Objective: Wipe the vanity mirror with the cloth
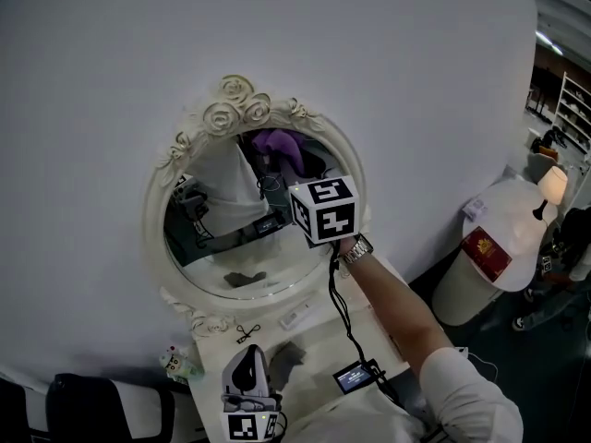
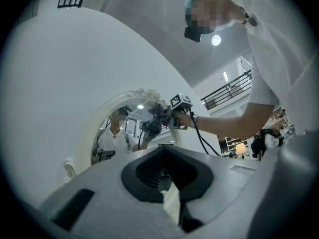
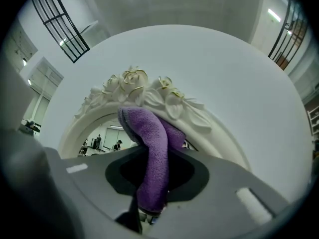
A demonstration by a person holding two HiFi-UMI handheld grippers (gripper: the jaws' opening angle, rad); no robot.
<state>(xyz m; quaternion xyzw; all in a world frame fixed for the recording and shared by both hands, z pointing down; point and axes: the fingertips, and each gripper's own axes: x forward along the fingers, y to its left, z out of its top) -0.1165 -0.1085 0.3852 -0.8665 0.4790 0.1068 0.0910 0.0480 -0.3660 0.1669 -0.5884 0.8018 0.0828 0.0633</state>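
Two grippers were on record in the head view. The right gripper (image 3: 153, 185) had its jaws pinched on a folded purple cloth (image 3: 149, 148), which rose out of the jaw gap and drooped over toward the viewer. We noted the cloth at about one o'clock on the glass of the vanity mirror (image 1: 242, 247), just beneath the cream rose carving (image 1: 235, 104) that crowned the oval frame. We could not confirm whether the cloth actually touched the glass. The marker cube (image 1: 323, 210) of this gripper covered the glass at about three o'clock, and a wristwatch (image 1: 355, 250) sat on the bare forearm behind it. A black cable (image 1: 340, 312) ran from the gripper down to a small screen unit (image 1: 355, 375) on the white table (image 1: 309, 335). The left gripper (image 1: 247, 369) hung at six o'clock from the mirror, well apart from it, low over the near table edge. Its jaws were drawn together with only a thin slit between them and nothing in it. On the table we logged a dark grey rag (image 1: 288, 358) at three o'clock from the left gripper. A pale stick-shaped item (image 1: 297, 317) lay just below the frame. The mirror stood against a rounded white panel (image 1: 111, 81).
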